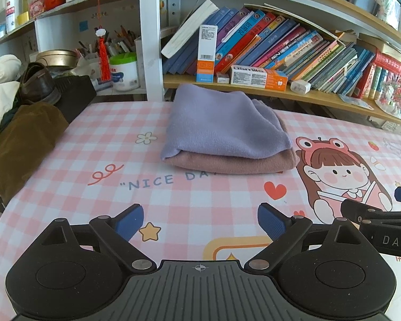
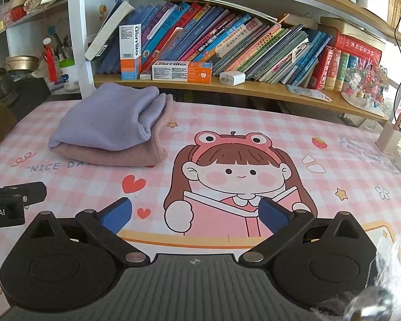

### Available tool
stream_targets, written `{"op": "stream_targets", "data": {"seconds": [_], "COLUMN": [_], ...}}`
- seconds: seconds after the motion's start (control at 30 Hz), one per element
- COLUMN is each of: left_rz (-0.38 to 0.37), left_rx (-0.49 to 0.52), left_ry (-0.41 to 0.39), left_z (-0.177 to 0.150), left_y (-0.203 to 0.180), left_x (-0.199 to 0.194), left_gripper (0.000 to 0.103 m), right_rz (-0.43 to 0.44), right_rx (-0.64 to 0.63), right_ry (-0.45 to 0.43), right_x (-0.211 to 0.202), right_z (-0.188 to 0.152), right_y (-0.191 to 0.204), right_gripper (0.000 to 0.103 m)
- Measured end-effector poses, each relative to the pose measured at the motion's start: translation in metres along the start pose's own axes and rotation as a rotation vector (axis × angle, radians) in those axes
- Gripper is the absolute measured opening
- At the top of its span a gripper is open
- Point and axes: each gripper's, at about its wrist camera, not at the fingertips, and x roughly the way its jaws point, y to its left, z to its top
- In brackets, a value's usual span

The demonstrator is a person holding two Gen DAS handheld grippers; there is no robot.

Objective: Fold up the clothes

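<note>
Two tools hang wide open and empty over the counter's near edge: left tool (image 1: 200,222), right tool (image 2: 196,215). Toward the far edge, nearer the left corner, a lilac cloth (image 1: 222,123) lies folded on a folded pink cloth (image 1: 235,164). Folding looks done; best leave the stack alone, lifting clear without snagging it.

Folded garments: two, stacked, a lilac one (image 1: 222,123) on a dusty-pink one (image 1: 235,164). Toothpaste-brand boxes: two (one upright (image 1: 207,53), one lying flat (image 1: 258,77)). White charger (image 1: 300,86): one. Leaning books (image 1: 294,50): perhaps thirty, spines too crowded to count.
</note>
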Motion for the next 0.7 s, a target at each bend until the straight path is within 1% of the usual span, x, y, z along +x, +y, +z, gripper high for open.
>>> {"op": "stream_targets", "data": {"seconds": [0.7], "left_rz": [-0.006], "left_rx": [-0.015], "left_ry": [0.011], "left_z": [-0.0020], "left_y": [0.0054], "left_x": [-0.0018], "left_gripper": [0.095], "right_rz": [0.000], "right_rx": [0.008], "right_ry": [0.000], "right_x": [-0.0025], "right_z": [-0.0012], "right_y": [0.0028], "right_gripper": [0.102]}}
